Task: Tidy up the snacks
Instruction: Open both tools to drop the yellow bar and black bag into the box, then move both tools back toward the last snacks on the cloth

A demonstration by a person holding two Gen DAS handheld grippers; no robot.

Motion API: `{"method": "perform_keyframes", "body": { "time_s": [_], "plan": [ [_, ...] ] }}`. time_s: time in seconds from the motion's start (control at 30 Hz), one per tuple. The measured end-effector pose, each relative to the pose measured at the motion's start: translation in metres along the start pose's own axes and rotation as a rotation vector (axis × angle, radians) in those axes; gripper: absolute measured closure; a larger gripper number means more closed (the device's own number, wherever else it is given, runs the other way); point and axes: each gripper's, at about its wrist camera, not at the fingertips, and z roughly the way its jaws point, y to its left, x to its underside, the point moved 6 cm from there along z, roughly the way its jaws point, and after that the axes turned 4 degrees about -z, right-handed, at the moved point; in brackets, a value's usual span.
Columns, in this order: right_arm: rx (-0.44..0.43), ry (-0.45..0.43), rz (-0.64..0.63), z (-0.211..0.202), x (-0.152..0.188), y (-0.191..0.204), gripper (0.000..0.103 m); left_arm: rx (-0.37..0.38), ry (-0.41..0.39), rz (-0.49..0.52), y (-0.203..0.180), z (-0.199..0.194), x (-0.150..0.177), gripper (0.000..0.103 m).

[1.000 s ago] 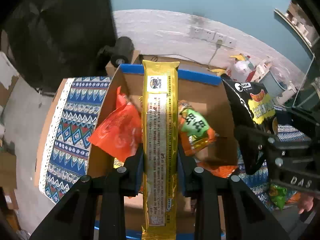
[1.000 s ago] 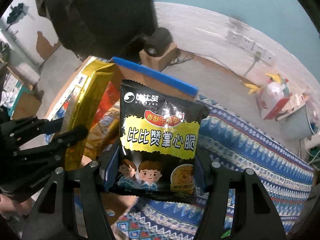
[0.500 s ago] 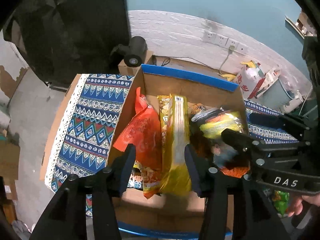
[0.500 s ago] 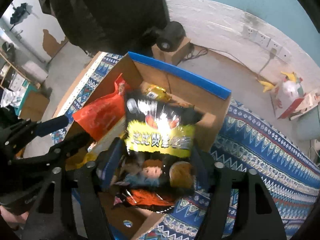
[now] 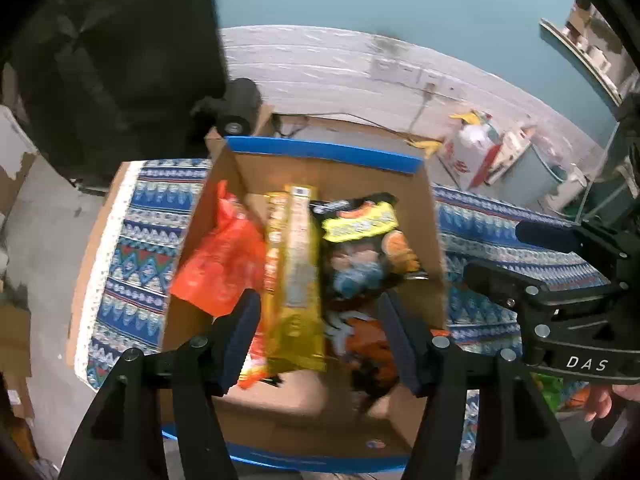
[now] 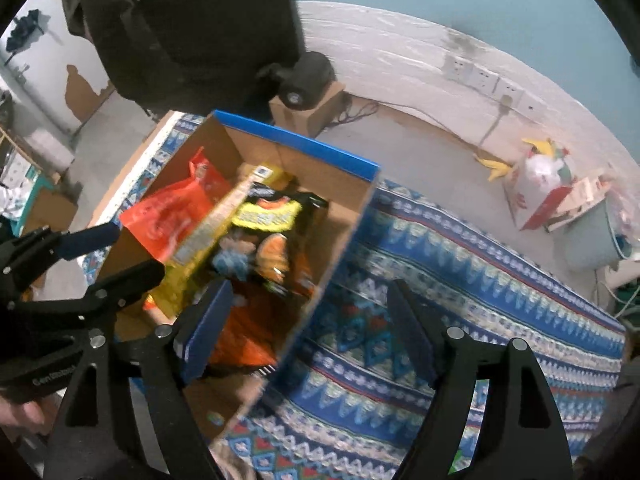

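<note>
A cardboard box (image 5: 340,172) with blue-taped rims stands on a patterned cloth; it also shows in the right wrist view (image 6: 344,216). Inside lie a long gold packet (image 5: 296,276), a black and yellow noodle packet (image 5: 360,236) and an orange bag (image 5: 220,264). The same gold packet (image 6: 200,236), black packet (image 6: 268,232) and orange bag (image 6: 168,216) show in the right wrist view. My left gripper (image 5: 320,336) is open and empty above the box. My right gripper (image 6: 308,320) is open and empty over the box's right wall.
The blue patterned cloth (image 6: 460,292) spreads to the right of the box. More snack packets (image 5: 560,392) lie at the right under my right gripper's body. A black speaker on a small carton (image 6: 308,84), wall sockets (image 6: 480,76) and a bag of clutter (image 6: 544,176) are behind.
Both grippers opened and let go. The gold packet and the black noodle packet dropped into the box, and both grippers pulled up and back.
</note>
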Motion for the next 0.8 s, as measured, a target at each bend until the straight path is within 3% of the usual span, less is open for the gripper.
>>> {"method": "perform_keyframes", "body": {
  "time_s": [0.4,0.8],
  "plan": [
    [0.056,0.016,0.055,-0.032,0.057,-0.062,0.024,0.086,0.063,0.089,-0.073,0.003,0.017,0.039],
    [0.135,0.043,0.176,-0.056,0.143,-0.149,0.024,0.129,0.201,0.193,-0.159,0.028,0.069,0.038]
  ]
}}
